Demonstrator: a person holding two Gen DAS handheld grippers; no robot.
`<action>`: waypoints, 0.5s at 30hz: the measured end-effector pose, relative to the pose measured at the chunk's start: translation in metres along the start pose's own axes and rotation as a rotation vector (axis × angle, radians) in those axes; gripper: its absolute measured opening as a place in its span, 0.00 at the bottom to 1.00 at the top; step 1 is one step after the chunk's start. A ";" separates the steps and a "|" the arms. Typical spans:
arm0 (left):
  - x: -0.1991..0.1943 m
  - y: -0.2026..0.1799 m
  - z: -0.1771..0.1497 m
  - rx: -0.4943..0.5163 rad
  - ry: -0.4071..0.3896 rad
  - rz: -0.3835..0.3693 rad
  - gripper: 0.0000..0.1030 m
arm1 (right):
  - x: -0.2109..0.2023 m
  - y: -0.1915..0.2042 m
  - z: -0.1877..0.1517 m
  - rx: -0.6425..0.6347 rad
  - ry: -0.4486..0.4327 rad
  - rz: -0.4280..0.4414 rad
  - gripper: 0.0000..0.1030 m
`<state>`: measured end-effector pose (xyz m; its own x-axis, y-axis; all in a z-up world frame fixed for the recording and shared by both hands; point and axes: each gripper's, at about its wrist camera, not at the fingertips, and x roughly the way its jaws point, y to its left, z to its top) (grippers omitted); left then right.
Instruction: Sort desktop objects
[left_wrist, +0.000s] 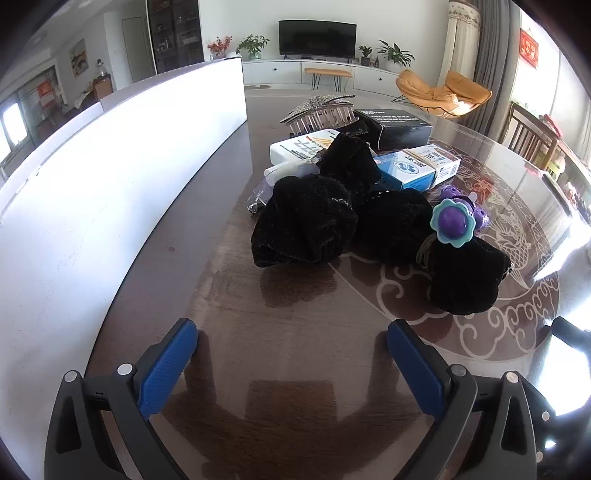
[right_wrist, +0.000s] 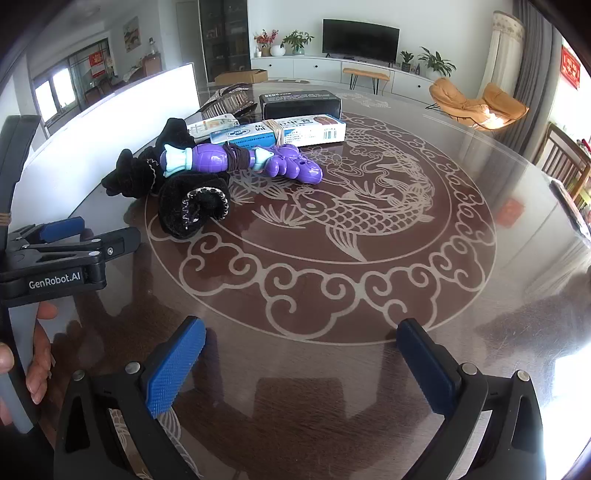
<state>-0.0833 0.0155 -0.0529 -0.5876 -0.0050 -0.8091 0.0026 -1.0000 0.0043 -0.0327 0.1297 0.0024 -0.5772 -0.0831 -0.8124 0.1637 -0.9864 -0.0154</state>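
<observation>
A pile of objects lies on the glass-topped table (right_wrist: 369, 295). It holds several black velvet scrunchies (left_wrist: 306, 221) (right_wrist: 195, 206), a purple and teal toy (right_wrist: 240, 160) (left_wrist: 452, 221), a blue and white medicine box (left_wrist: 417, 166) (right_wrist: 280, 133), a white box (left_wrist: 299, 147), a black box (left_wrist: 399, 123) (right_wrist: 299, 103) and a rhinestone hair claw (left_wrist: 321, 110). My left gripper (left_wrist: 291, 354) is open and empty, short of the scrunchies; it also shows at the left edge of the right wrist view (right_wrist: 66, 243). My right gripper (right_wrist: 301, 354) is open and empty over the table's fish pattern.
A long white bin wall (left_wrist: 129, 166) (right_wrist: 122, 110) stands along the table's left side. A dark object (right_wrist: 572, 210) lies at the table's right edge, with wooden chairs (right_wrist: 565, 158) beyond it. A person's hand (right_wrist: 37, 354) holds the left gripper's handle.
</observation>
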 end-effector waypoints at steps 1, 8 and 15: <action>0.000 0.000 0.000 0.000 0.000 0.000 1.00 | 0.000 0.000 0.000 0.000 0.000 0.000 1.00; 0.000 0.000 -0.001 -0.001 0.000 0.000 1.00 | 0.001 -0.001 0.000 0.001 0.001 -0.001 1.00; 0.000 0.000 0.000 -0.001 0.000 0.000 1.00 | 0.001 -0.001 0.001 0.001 0.000 -0.001 1.00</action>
<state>-0.0831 0.0151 -0.0534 -0.5877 -0.0046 -0.8090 0.0029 -1.0000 0.0036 -0.0341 0.1306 0.0016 -0.5769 -0.0821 -0.8126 0.1626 -0.9866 -0.0158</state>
